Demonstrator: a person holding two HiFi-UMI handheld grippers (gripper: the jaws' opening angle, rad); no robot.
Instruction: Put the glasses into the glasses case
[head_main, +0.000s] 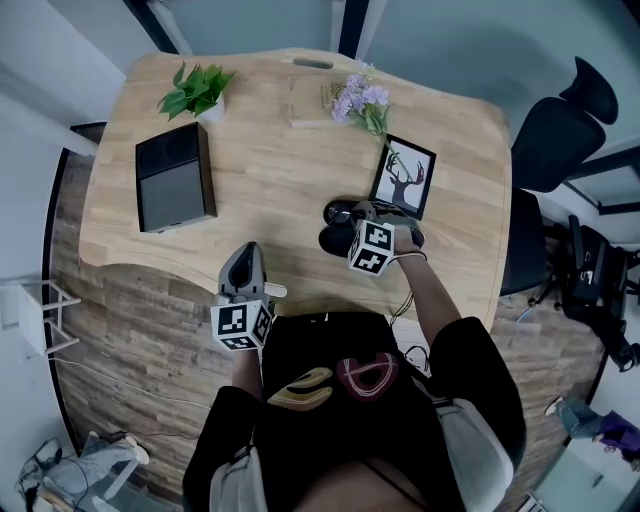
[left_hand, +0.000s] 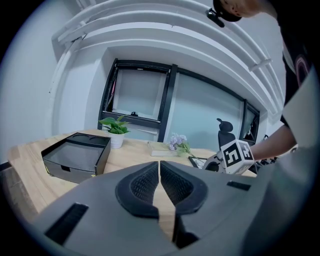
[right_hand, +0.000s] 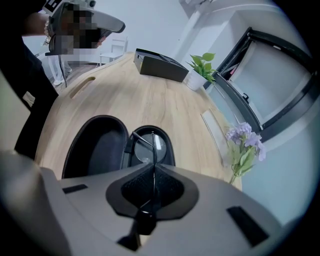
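Note:
A black glasses case (head_main: 334, 239) lies open near the table's front right, and its two halves (right_hand: 97, 150) show side by side in the right gripper view. My right gripper (right_hand: 153, 170) points steeply down over the case, shut on a thin temple arm of the glasses (right_hand: 154, 143). One lens hangs just above the case's right half. In the head view this gripper (head_main: 364, 218) covers the glasses. My left gripper (head_main: 247, 258) hovers at the table's front edge, left of the case. Its jaws (left_hand: 159, 172) are shut with nothing between them.
A black desk tray (head_main: 175, 178) sits at the left of the wooden table (head_main: 270, 160), with a potted plant (head_main: 197, 92) behind it. Purple flowers (head_main: 360, 100) and a framed deer picture (head_main: 404, 176) stand just behind the case. An office chair (head_main: 560, 125) is at the right.

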